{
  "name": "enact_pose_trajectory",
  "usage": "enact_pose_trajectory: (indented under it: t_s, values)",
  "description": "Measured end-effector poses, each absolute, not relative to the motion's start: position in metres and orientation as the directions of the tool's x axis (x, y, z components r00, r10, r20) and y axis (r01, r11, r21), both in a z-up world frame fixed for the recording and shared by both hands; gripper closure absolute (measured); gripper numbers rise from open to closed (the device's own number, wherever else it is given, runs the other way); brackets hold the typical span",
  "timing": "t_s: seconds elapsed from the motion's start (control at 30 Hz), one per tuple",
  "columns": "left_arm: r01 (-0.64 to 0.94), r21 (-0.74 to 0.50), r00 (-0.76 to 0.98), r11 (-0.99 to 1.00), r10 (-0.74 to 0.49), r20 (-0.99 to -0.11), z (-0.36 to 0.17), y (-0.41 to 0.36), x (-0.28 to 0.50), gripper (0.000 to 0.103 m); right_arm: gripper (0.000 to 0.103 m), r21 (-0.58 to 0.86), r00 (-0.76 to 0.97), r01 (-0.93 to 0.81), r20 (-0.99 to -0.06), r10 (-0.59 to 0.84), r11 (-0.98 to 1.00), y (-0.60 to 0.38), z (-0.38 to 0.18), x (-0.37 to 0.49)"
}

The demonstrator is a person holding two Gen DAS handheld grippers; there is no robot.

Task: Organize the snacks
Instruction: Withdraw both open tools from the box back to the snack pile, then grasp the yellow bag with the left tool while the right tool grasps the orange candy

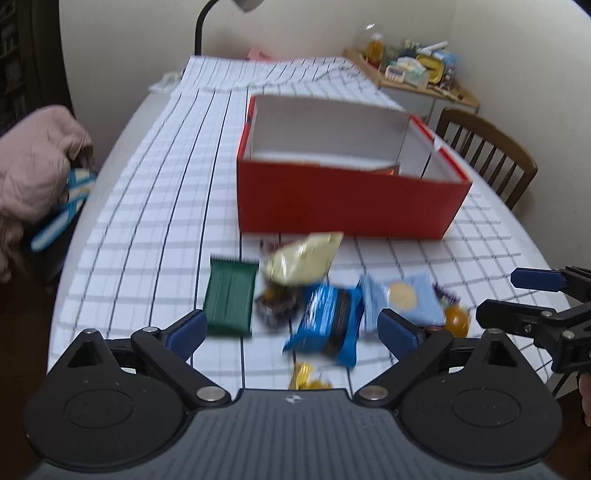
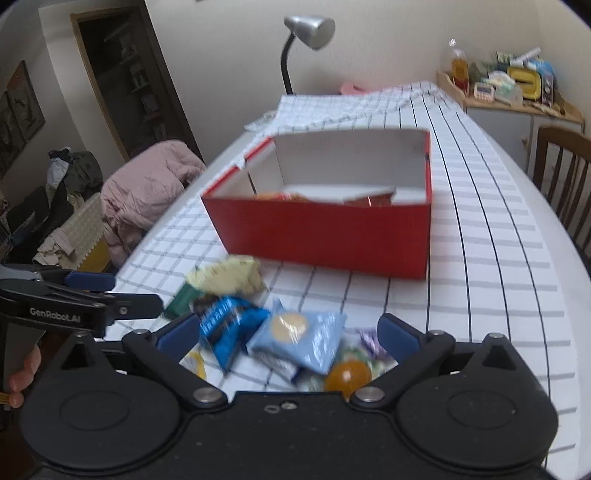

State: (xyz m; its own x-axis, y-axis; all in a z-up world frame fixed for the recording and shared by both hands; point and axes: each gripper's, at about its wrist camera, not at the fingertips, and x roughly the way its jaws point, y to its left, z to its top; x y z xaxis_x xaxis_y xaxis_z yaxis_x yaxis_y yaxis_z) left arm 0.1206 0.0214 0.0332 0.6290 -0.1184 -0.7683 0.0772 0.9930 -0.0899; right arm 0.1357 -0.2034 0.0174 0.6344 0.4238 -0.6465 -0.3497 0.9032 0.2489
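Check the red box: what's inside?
The red box already holds some orange-red packets low against its near wall, seen from the right wrist; the white back wall is bare. The near wall hides most of the floor, so a count is not possible.

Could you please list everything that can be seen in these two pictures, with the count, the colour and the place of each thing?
box: 1, red outside, white inside, middle of the table, open, some snacks already inside
tablecloth: 1, white with dark grid, covers the table
green packet: 1, dark green, left end of the snack pile
yellow bag: 1, pale yellow, nearest the box
dark blue packet: 1, middle of the pile
light blue packet: 1, round biscuit picture, right of the dark blue one
orange ball: 1, near edge of the pile
lamp: 1, silver head, far end of the table
chair: 1, brown wood, right of the table
pink jacket: 1, left of the table
shelf: 1, wooden, cluttered, far right corner
left gripper: open, over the pile
right gripper: open, over the pile
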Motion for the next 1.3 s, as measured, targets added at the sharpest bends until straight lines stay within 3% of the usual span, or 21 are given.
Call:
enact_pose_trajectory:
  t_s: [0.5,0.9,1.03,1.23,1.3]
  values:
    - [0.028,-0.136,0.551,0.99,-0.129,-0.824,-0.026,0.011,0.111,0.004,0.006,0.257,0.584,-0.261,-0.725,0.365,0.93,-0.209,-0.032,0.151]
    - [0.024,-0.071,0.571,0.997,-0.072,-0.818,-0.049,0.004,0.111,0.005,0.023,0.24,0.566,-0.244,-0.751,0.339,0.94,-0.205,-0.048,0.158]
    - [0.023,-0.051,0.582,0.998,-0.055,-0.811,-0.049,0.0,0.111,0.005,0.038,0.232,0.568,-0.246,-0.753,0.334,0.941,-0.205,-0.049,0.158]
    - [0.004,-0.017,0.604,1.0,-0.016,-0.797,-0.047,-0.002,0.11,0.034,0.046,0.217,0.588,-0.255,-0.739,0.329,0.942,-0.206,-0.048,0.155]
    - [-0.001,-0.022,0.614,1.0,-0.017,-0.789,-0.046,-0.001,0.108,0.05,0.049,0.207,0.594,-0.257,-0.736,0.323,0.944,-0.205,-0.047,0.154]
